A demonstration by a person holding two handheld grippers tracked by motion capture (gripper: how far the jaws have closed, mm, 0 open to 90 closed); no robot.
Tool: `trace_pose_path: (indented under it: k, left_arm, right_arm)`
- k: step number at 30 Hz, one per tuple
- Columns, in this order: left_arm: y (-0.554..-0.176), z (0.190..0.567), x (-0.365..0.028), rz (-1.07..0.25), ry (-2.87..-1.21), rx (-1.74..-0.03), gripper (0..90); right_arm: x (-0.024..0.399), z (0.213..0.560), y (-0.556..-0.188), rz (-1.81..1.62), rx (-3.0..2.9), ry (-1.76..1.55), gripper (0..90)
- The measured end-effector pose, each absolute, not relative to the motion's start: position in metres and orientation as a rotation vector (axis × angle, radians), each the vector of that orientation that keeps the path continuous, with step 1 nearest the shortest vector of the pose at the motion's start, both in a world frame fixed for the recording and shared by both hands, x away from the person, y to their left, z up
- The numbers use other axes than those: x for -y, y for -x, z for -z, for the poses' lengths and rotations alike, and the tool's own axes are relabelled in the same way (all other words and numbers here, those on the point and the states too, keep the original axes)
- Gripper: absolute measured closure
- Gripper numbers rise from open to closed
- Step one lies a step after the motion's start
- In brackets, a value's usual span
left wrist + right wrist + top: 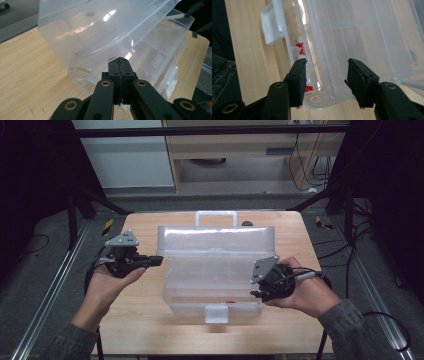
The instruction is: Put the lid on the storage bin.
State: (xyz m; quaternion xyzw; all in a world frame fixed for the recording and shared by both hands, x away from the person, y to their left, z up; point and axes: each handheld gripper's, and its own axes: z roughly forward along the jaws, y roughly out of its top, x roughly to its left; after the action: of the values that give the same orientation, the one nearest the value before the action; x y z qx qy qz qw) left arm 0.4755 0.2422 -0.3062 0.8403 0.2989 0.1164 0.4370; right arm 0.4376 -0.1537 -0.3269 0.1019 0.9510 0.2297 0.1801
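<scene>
A clear plastic organizer box [215, 280] stands on the wooden table [145, 320], its lid [215, 240] raised toward the back and a white latch [216, 313] at the front. A small red and white tube [300, 47] lies inside by the front wall. My left gripper [156, 261] is shut with nothing between its jaws, its tip [121, 65] at the box's left side under the lid. My right gripper [256, 294] is open at the box's front right corner. Its jaws [327, 61] stand on either side of the box's rim [322, 82] without pressing on it.
The box's carrying handle [216, 215] sticks up behind the lid, with a small dark object [247, 224] next to it at the table's far edge. Bare table lies left and right of the box. Dark frame posts and cables flank the table.
</scene>
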Motion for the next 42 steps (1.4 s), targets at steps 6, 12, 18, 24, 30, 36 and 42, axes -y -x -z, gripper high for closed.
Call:
trace_pose_path:
  k: [6, 12, 18, 24, 30, 36, 42]
  left_arm:
    - [-0.469, 0.313, -0.240, -0.288, -2.097, -0.734, 89.8]
    - [-0.459, 0.323, -0.241, -0.285, -2.098, -0.715, 89.8]
    - [-0.450, 0.335, -0.241, -0.288, -2.103, -0.714, 89.8]
    - [-0.445, 0.342, -0.240, -0.290, -2.112, -0.711, 89.8]
    - [-0.439, 0.352, -0.242, -0.295, -2.103, -0.726, 89.8]
    - [-0.438, 0.356, -0.246, -0.300, -2.095, -0.748, 89.8]
    - [-0.438, 0.359, -0.248, -0.304, -2.090, -0.758, 89.8]
  right_arm:
    - [0.168, 0.327, -0.426, -0.672, -2.648, -0.353, 39.7]
    - [0.189, 0.332, -0.415, -0.680, -2.621, -0.407, 36.8]
    - [0.208, 0.337, -0.409, -0.673, -2.603, -0.459, 34.8]
    - [0.218, 0.345, -0.409, -0.656, -2.596, -0.493, 33.1]
    - [0.227, 0.357, -0.411, -0.647, -2.600, -0.544, 32.2]
    - [0.232, 0.362, -0.411, -0.637, -2.603, -0.561, 31.4]
    - [0.236, 0.367, -0.411, -0.630, -2.607, -0.574, 30.4]
